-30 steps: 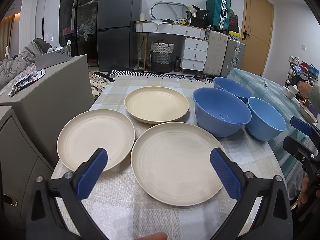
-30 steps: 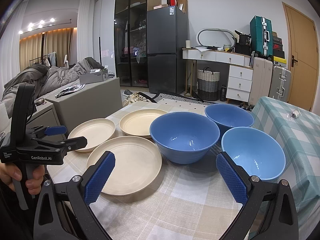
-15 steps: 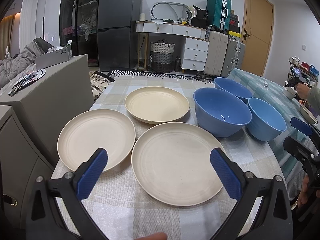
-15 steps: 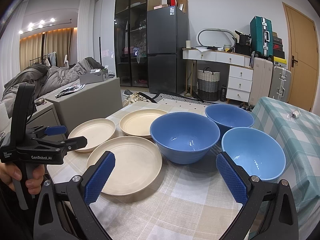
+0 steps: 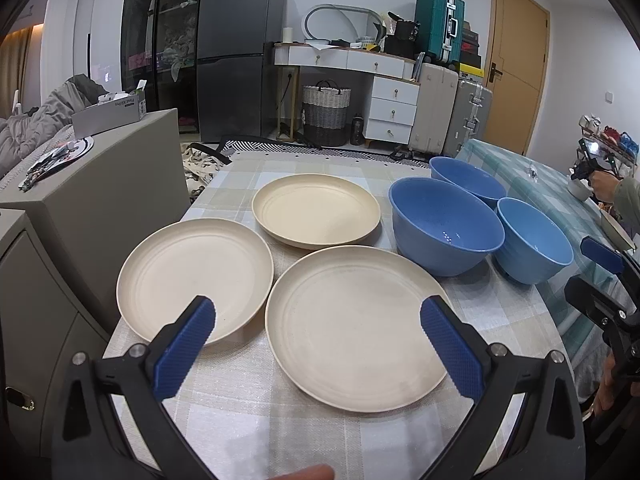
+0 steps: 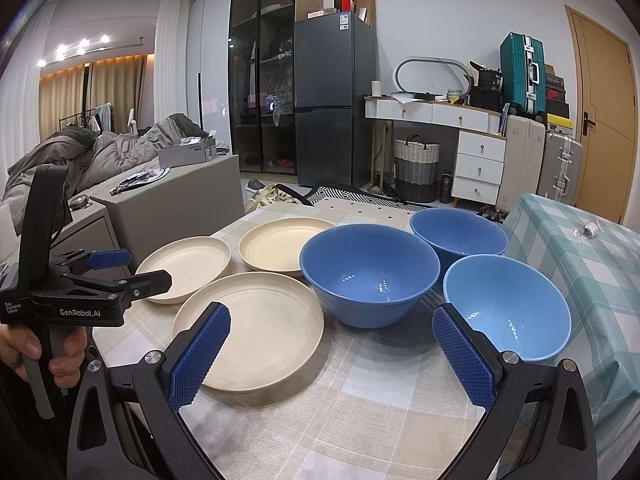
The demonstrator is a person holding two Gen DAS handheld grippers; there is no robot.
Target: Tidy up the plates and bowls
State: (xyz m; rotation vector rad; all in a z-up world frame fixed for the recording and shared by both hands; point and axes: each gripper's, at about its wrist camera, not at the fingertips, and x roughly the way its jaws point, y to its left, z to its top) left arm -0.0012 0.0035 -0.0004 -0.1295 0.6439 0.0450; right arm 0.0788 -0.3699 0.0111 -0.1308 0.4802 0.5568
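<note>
Three cream plates lie on the checked tablecloth: a near plate (image 5: 356, 332) (image 6: 256, 328), a left plate (image 5: 194, 276) (image 6: 188, 262) and a far plate (image 5: 316, 208) (image 6: 280, 248). Three blue bowls stand to their right: a large dark one (image 5: 444, 230) (image 6: 370, 272), a far one (image 5: 466, 180) (image 6: 458, 238) and a light blue one (image 5: 534, 238) (image 6: 506, 306). My left gripper (image 5: 318, 334) is open and empty above the near plate's front. My right gripper (image 6: 330, 350) is open and empty, in front of the large bowl and light blue bowl.
A grey cabinet (image 5: 92, 184) stands against the table's left edge. A second table with a teal checked cloth (image 6: 580, 248) adjoins on the right. A fridge (image 5: 236, 52), a white desk and suitcases stand far behind.
</note>
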